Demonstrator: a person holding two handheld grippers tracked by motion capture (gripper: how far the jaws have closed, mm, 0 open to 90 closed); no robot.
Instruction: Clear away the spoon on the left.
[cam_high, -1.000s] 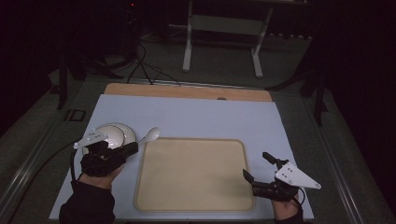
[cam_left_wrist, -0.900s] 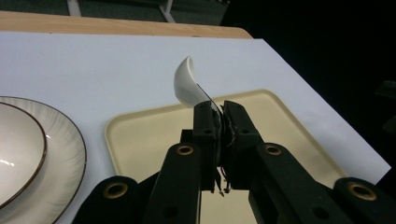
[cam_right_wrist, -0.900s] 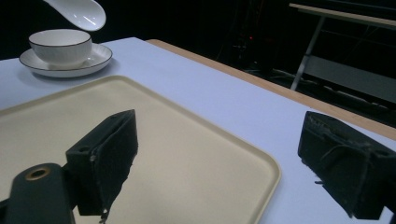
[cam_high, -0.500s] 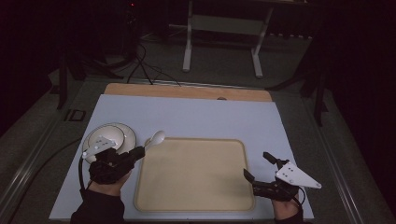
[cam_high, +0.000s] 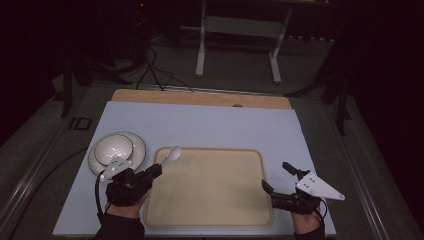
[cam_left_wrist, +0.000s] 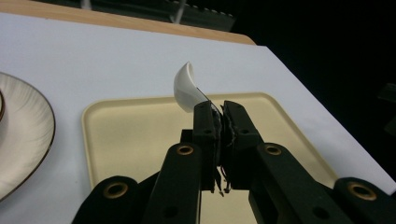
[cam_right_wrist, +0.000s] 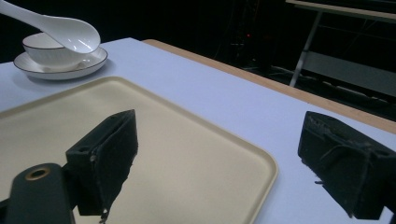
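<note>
My left gripper (cam_high: 156, 170) (cam_left_wrist: 219, 109) is shut on the handle of a white ceramic spoon (cam_high: 173, 153) (cam_left_wrist: 188, 88). It holds the spoon in the air over the far left corner of a cream tray (cam_high: 210, 220) (cam_left_wrist: 121, 140) (cam_right_wrist: 187, 154). The spoon (cam_right_wrist: 65, 28) points its bowl away from the hand. To the left of the tray a white bowl (cam_high: 114, 148) (cam_right_wrist: 44, 51) sits on a rimmed saucer (cam_high: 137, 152) (cam_left_wrist: 23, 140) (cam_right_wrist: 88, 63). Near the tray's right edge my right gripper (cam_high: 279, 179) (cam_right_wrist: 219, 163) stands open with nothing between its jaws.
A pale blue mat (cam_high: 210, 125) covers the table, and a wooden strip (cam_high: 200, 97) runs along its far edge. Beyond the table stand a metal frame (cam_high: 237, 40) and some cables (cam_high: 150, 70) on a dark floor.
My left gripper has carried the spoon from over the bowl rightward and toward the person, to the tray's far left corner. The bowl is now uncovered. The right gripper has not moved.
</note>
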